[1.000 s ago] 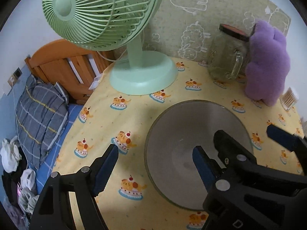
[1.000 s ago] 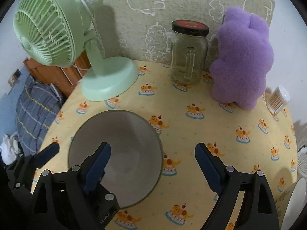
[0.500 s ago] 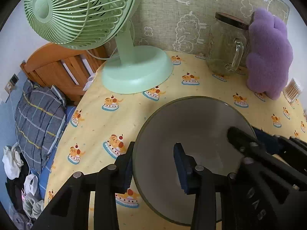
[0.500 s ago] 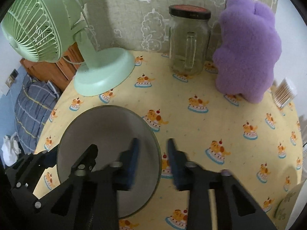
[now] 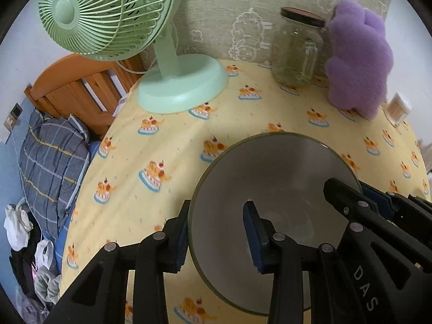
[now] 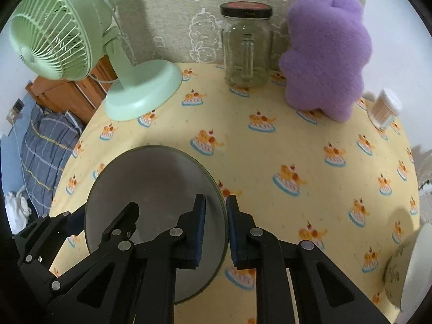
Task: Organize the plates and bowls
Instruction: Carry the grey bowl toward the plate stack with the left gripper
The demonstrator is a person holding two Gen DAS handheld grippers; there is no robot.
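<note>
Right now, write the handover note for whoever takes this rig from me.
Left gripper: jaws closed across the left rim of the grey-green glass bowl, one inside, one outside.
Right gripper: jaws shut on the bowl's right rim.
The bowl is near the front of the yellow cake-print tablecloth; whether it has left the cloth cannot be told.
Done: two-sided grip.
Left: lift the bowl and place it. A white dish edge shows at far right.

The only readable lettering is "DAS", white on the black body of the right hand-held gripper [image 5: 378, 205], seen just right of the left one. The jar lid's print is illegible.
</note>
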